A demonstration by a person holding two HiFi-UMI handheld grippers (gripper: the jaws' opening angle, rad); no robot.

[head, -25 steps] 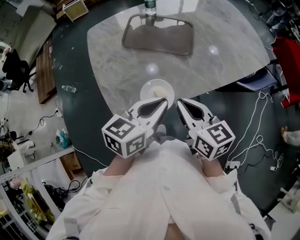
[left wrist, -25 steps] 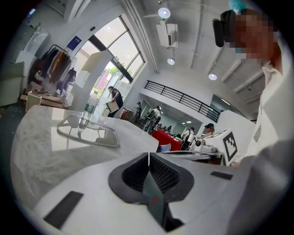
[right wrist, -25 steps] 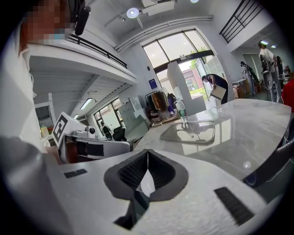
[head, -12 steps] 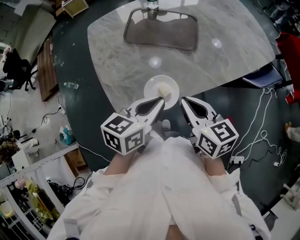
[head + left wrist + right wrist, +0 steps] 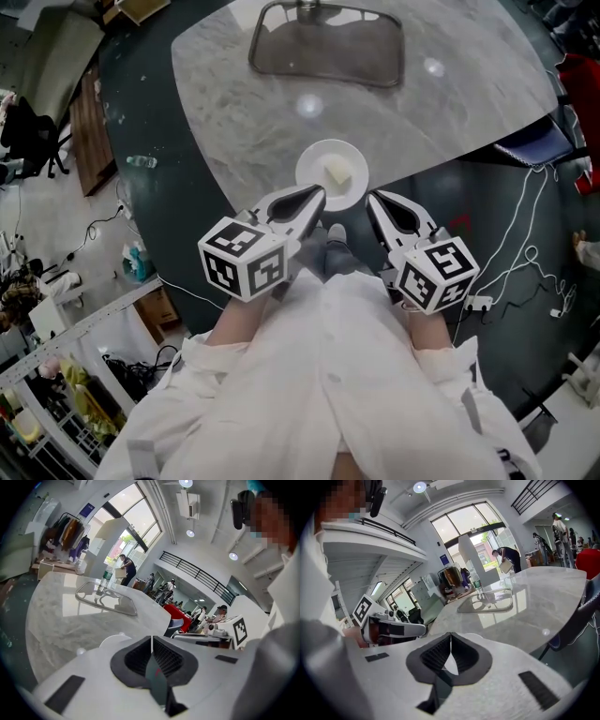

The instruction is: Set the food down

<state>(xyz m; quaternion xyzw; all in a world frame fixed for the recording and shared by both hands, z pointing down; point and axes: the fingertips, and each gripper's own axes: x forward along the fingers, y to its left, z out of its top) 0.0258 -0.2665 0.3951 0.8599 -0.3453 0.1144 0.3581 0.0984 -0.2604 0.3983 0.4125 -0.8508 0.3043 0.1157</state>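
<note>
food point(image 5: 338, 172) sits on the white plate point(image 5: 313, 184).

Marble table point(image 5: 253, 122) on dark floor point(image 5: 141, 103); tall windows point(image 5: 464, 522), round ceiling lights point(image 5: 190, 533) above

Right claw point(image 5: 451, 641) shut tight, pads meeting in a thin line, nothing pinched between them. Past it, a pale marble bench point(image 5: 534, 606) sweeping off to the right. Further along, a shallow tray point(image 5: 485, 608) with a bottle point(image 5: 477, 588) standing at its far edge. Over on the left, the left claw point(image 5: 423, 630) poking in, marker cube point(image 5: 362, 609) at its back. Way back by the big windows point(image 5: 468, 524), a person point(image 5: 506, 555) carrying a box point(image 5: 505, 566).
</note>
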